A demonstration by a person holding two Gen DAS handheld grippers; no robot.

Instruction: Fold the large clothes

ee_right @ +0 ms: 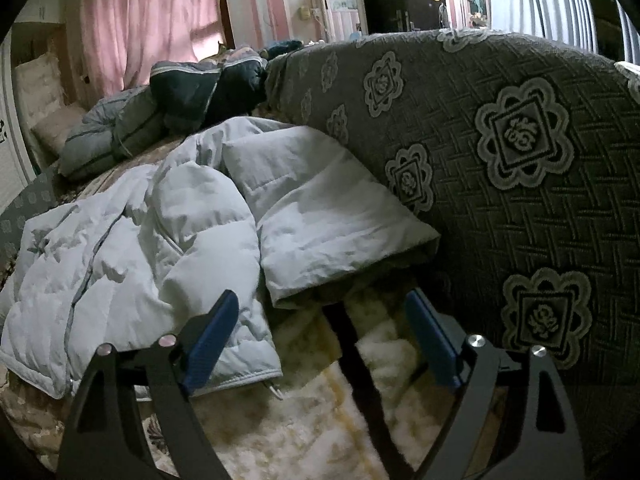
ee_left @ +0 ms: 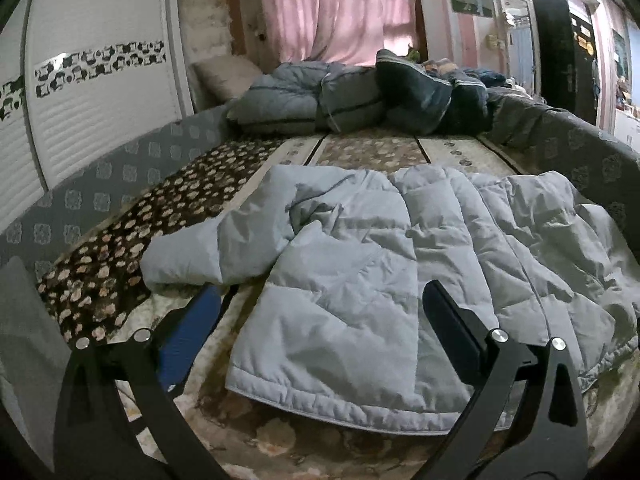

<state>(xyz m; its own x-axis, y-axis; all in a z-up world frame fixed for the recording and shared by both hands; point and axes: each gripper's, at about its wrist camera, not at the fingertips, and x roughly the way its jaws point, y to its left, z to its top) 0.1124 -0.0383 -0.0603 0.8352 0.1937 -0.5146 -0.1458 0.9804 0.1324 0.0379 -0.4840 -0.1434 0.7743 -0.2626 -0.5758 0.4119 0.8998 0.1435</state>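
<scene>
Beneath both spread claws, apparently untouched, lies the pale jacket

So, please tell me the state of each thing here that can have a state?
Pale blue quilted puffer jacket: spread out crumpled, unfolded, held by neither gripper.
Its right sleeve: lying against the grey patterned sofa back.
Left gripper: open, empty.
Right gripper: open, empty.
Grey and navy padded garments: piled behind.

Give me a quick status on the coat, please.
Left gripper open, right gripper open, both empty. Pale puffer coat unfolded on bed. Nothing blocking.
</scene>
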